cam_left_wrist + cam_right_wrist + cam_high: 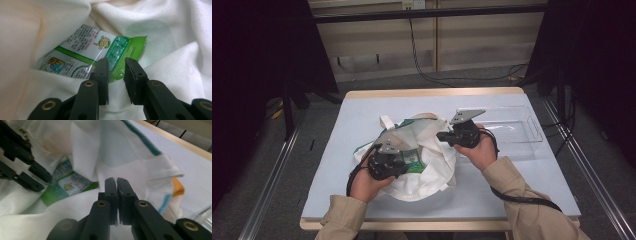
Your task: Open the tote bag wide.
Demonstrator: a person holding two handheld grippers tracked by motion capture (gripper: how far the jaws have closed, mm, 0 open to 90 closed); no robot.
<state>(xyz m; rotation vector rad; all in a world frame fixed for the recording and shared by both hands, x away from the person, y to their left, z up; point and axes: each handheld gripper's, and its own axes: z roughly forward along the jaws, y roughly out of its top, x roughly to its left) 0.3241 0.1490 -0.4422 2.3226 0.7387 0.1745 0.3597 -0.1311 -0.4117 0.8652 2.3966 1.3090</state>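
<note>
A white cloth bag [432,172] lies crumpled in the middle of the table, its mouth turned up. Inside lies a green and white snack packet [412,161]. My left gripper [405,167] reaches into the mouth from the left. In the left gripper view its jaws [116,66] stand open, a narrow gap between them, with the packet's green end [117,50] just beyond the tips and the bag's cloth [175,37] all round. My right gripper [440,135] is at the bag's right rim. In the right gripper view it [116,180] is shut on a fold of the bag [85,145].
A clear plastic tray [518,126] sits on the pale blue table at the back right, just beyond my right hand. The table's wooden far edge [432,92] runs behind the bag. The bag has a teal stripe [142,138] and an orange patch [178,187].
</note>
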